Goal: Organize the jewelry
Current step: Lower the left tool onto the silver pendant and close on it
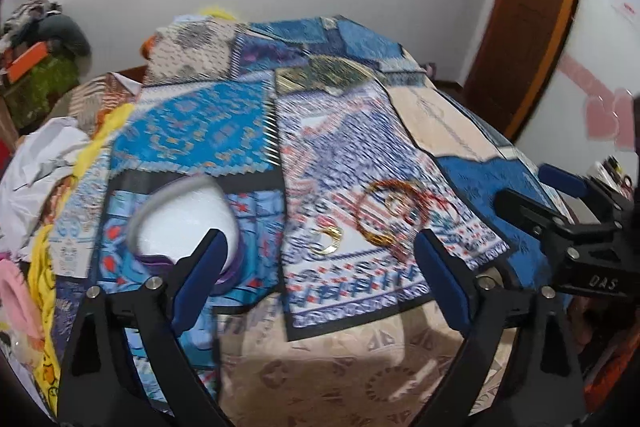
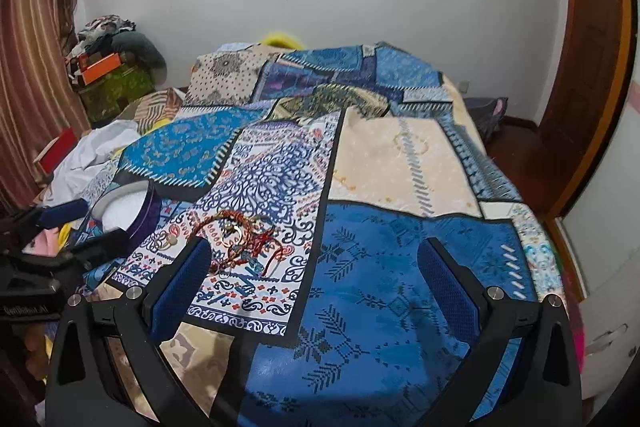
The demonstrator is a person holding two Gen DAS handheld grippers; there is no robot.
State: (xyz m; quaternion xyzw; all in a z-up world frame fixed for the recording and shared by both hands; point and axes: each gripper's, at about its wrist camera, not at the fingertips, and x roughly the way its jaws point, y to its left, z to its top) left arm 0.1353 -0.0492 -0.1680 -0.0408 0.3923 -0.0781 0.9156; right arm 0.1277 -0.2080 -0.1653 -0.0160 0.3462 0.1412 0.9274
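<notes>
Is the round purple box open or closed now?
Open: the round purple box has no lid on, and its white inside shows in both views.
</notes>
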